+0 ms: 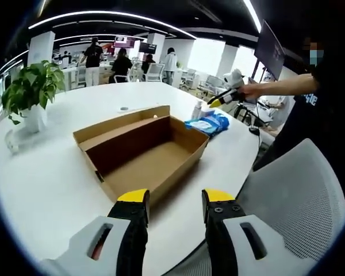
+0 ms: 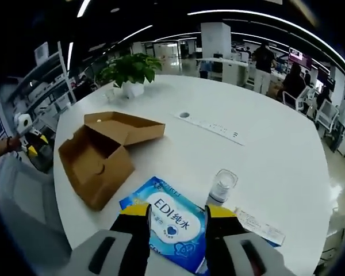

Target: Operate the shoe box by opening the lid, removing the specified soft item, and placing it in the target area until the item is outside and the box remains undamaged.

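The brown cardboard shoe box stands open on the white table, lid folded back, its inside bare. Beyond its far right corner lies the soft blue pack. In the right gripper view this pack carries white lettering and lies flat on the table, outside the box. My right gripper is open, jaws on either side of the pack's near end; from the left gripper view the right gripper hovers just above it. My left gripper is open at the box's near end, holding nothing.
A small clear bottle stands right of the pack, with a paper slip nearby. A potted plant sits at the table's far side. A white chair is by the table edge. A person's arm holds the right gripper.
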A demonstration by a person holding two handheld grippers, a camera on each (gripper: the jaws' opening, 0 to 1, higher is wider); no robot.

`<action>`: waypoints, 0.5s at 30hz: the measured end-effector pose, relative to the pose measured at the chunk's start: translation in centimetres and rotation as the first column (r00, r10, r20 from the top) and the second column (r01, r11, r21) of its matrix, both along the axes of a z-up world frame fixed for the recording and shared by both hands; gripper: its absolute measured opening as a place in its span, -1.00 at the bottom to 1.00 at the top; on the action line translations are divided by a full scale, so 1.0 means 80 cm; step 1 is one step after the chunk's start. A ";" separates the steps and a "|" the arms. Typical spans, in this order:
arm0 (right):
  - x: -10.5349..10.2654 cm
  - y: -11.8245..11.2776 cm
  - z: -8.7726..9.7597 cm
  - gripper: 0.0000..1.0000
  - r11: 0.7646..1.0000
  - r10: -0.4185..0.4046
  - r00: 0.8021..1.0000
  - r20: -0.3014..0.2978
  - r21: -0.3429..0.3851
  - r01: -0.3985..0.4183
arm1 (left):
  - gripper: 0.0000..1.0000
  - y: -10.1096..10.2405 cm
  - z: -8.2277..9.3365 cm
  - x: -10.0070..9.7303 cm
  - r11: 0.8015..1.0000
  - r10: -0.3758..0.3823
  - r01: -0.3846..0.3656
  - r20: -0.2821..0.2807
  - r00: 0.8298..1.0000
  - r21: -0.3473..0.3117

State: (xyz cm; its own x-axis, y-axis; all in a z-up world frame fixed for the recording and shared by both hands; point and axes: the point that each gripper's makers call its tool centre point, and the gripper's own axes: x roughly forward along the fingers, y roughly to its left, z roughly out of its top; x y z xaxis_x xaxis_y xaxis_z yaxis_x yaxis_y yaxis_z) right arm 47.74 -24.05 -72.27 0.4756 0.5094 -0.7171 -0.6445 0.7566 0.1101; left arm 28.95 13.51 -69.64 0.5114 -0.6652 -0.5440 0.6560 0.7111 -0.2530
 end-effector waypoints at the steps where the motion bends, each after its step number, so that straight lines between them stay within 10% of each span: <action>1: -0.002 0.006 0.000 -0.32 1.000 0.006 1.000 0.000 0.005 -0.006 | -0.26 0.002 0.000 0.001 1.000 0.008 -0.008 0.001 1.000 -0.001; 15: -0.033 0.081 -0.002 -0.29 0.996 0.058 0.998 0.009 0.073 -0.058 | -0.23 0.037 -0.012 0.019 0.990 0.140 -0.140 0.000 0.990 0.003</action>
